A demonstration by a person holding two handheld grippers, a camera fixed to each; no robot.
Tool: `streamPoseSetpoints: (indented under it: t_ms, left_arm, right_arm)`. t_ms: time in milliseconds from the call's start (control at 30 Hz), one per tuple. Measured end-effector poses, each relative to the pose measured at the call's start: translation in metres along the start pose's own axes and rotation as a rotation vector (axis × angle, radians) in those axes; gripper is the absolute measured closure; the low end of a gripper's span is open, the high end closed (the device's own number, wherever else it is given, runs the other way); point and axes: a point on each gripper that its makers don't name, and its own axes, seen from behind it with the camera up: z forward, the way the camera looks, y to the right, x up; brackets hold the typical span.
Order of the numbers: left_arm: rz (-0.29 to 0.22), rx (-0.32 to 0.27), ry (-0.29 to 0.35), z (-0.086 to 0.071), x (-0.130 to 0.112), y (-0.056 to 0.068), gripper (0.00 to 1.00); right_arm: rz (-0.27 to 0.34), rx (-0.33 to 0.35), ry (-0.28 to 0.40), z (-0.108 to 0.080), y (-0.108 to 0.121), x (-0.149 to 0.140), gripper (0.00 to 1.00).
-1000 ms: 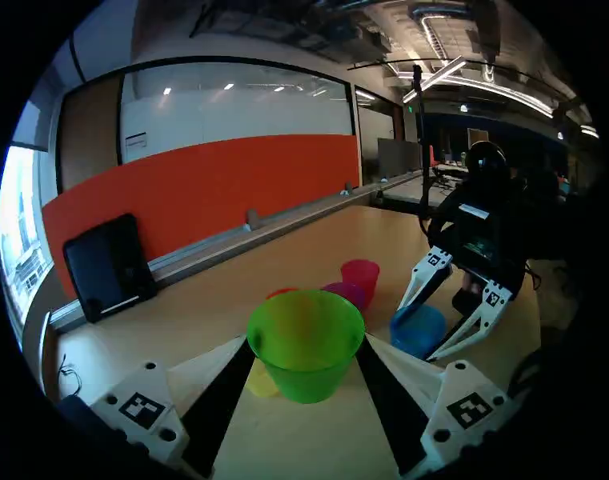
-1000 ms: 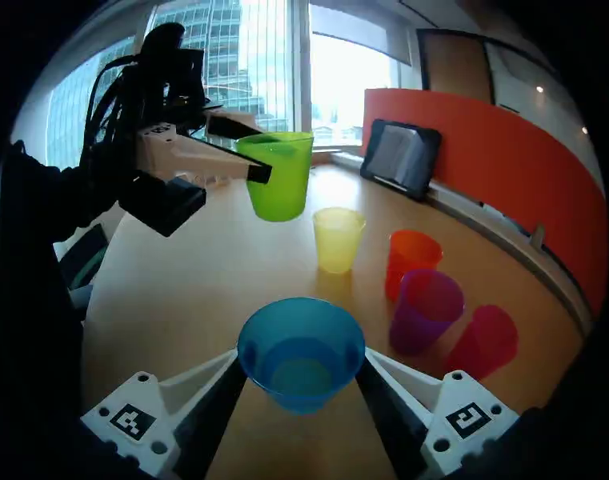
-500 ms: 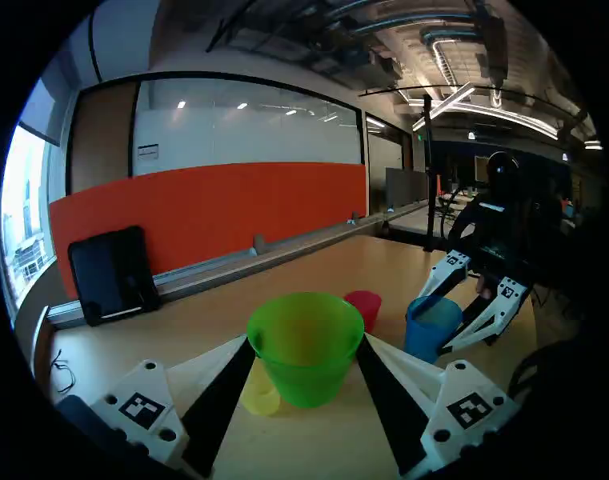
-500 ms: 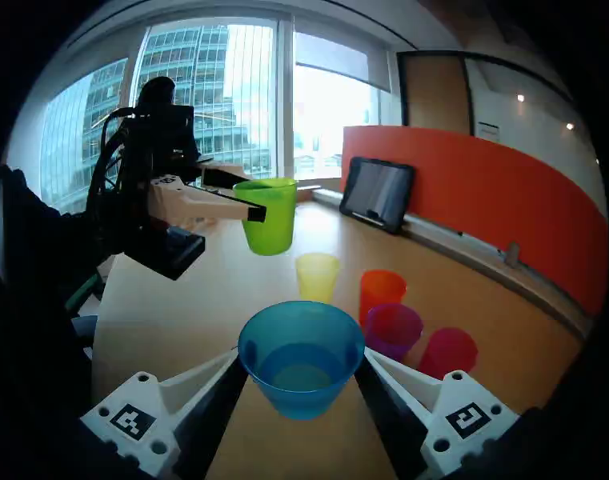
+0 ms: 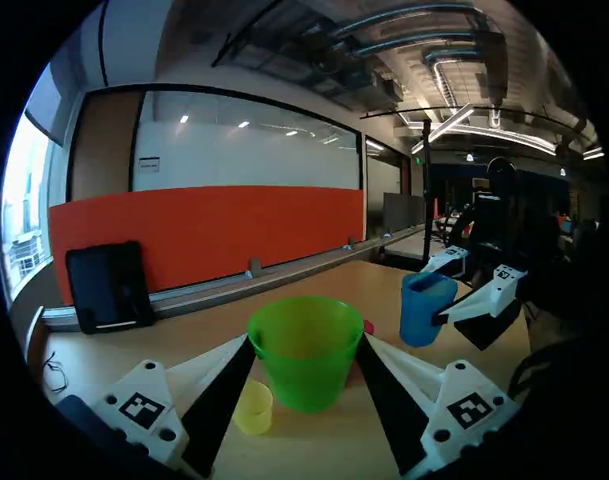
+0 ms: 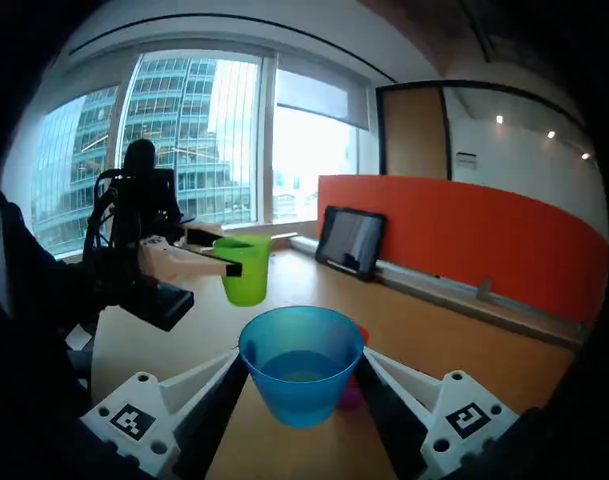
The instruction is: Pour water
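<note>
Two cups aloft over the table [image 5: 224, 332], one to each gripper. Clamps green cup [image 5: 306, 364] between both fingers of left gripper [image 5: 304, 342], upright, rim level, clear of the tabletop; contents impossible to tell. Clamps blue cup [image 6: 302, 376] the same way in right gripper [image 6: 302, 356], both fingers pressed to its sides, upright too, with water [image 6: 302, 373] pooled low inside. From the right gripper view, puts green cup ahead and to the left, apart from blue cup, neither one tipped. From the left gripper view, puts blue cup off to the right, near green cup but not touching it. Leaves yellow cup [image 5: 254, 406] standing on the table, below and left of green cup, and a red cup [image 5: 368, 326] peeking out just behind its right side. Props dark tablet [image 5: 110, 286] upright at the table's far edge, against the orange wall [image 5: 224, 228]. Tall windows [image 6: 192, 136] behind left gripper in the right gripper view, and a dark sleeve [image 6: 32, 280] at that view's left side.
</note>
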Motion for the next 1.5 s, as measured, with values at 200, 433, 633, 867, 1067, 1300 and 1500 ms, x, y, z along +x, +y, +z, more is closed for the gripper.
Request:
streamPoseSetpoints:
  t_ms: [200,433,633,867,1067,1300,1500]
  left_arm:
    - [0.010,-0.021,0.019,0.001,0.010,0.008,0.13]
    - [0.023,-0.036,0.032,0.003,0.015,0.015,0.13]
    - [0.035,-0.048,0.032,0.004,0.016,0.019,0.13]
    - [0.042,-0.064,0.034,0.005,0.019,0.026,0.13]
    - [0.049,-0.086,0.043,0.007,0.019,0.035,0.13]
    - [0.047,-0.114,0.039,0.011,0.017,0.046,0.13]
    - [0.044,-0.136,0.036,0.014,0.014,0.053,0.13]
  right_arm:
    - [-0.005,-0.022,0.057,-0.004,0.010,0.025,0.10]
    - [-0.021,-0.036,0.086,-0.007,0.015,0.040,0.10]
    - [-0.031,-0.034,0.094,-0.005,0.016,0.045,0.10]
    - [-0.038,-0.027,0.107,-0.003,0.015,0.057,0.10]
    - [-0.046,-0.029,0.121,0.000,0.018,0.068,0.10]
    - [-0.068,-0.031,0.135,0.004,0.022,0.080,0.10]
    - [-0.099,-0.035,0.135,0.007,0.026,0.087,0.10]
